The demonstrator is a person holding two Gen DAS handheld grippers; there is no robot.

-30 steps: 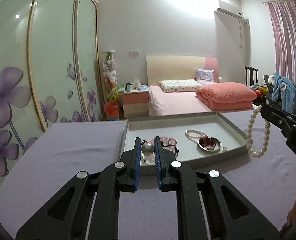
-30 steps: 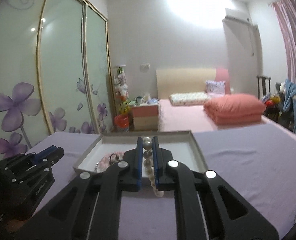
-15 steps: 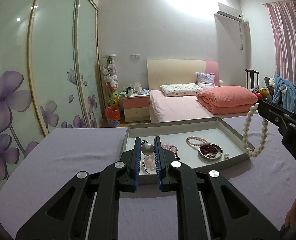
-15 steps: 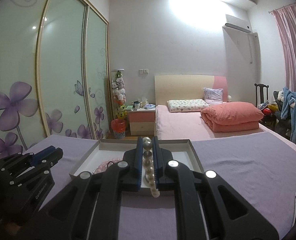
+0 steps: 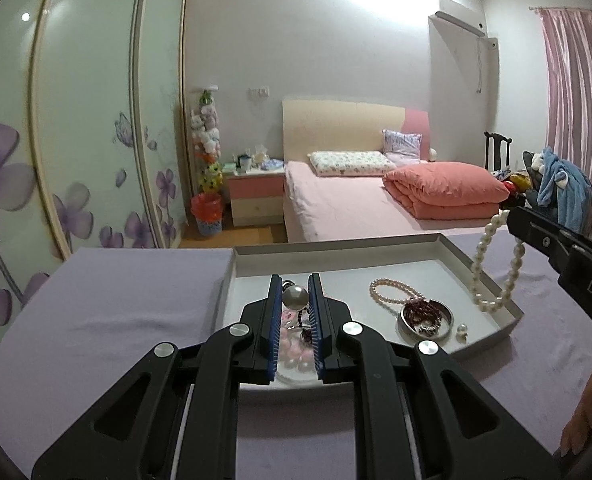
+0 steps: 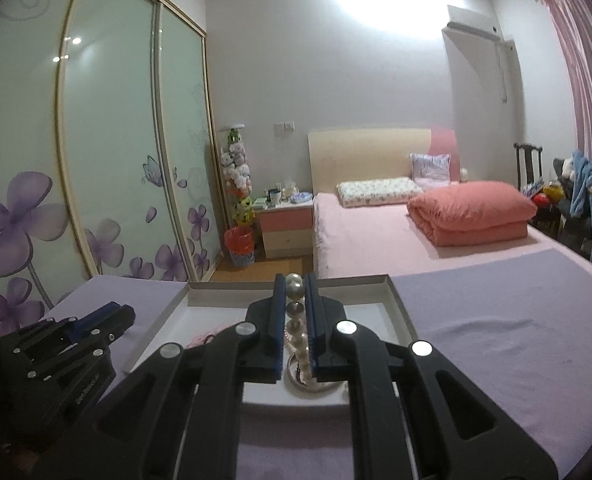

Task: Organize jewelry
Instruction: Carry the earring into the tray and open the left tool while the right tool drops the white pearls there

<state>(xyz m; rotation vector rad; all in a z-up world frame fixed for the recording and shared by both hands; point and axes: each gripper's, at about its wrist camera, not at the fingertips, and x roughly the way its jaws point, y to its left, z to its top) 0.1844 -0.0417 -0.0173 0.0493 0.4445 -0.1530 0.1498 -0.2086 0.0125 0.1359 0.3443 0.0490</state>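
Observation:
A shallow grey tray (image 5: 482, 276) lies on the purple cloth. In it are a small pearl bracelet (image 5: 392, 290), a round metal dish of dark red beads (image 5: 426, 316), a loose pearl earring (image 5: 461, 333) and pink beads under my left fingers. My left gripper (image 5: 295, 298) is shut on a large grey pearl bead (image 5: 295, 297) above the tray's left part. My right gripper (image 6: 295, 292) is shut on a white pearl bracelet (image 6: 296, 320), which hangs as a loop (image 5: 496, 264) over the tray's right rim.
The purple-covered table (image 5: 116, 304) reaches left and right of the tray. Behind are a pink bed (image 5: 356, 204), a nightstand (image 5: 256, 196), floral wardrobe doors (image 5: 76, 140) and a chair with blue clothes (image 5: 564, 188).
Both grippers have risen and come a little closer over the tray. The hanging pearl bracelet has swung in over the tray's right rim. Both grips are unchanged.

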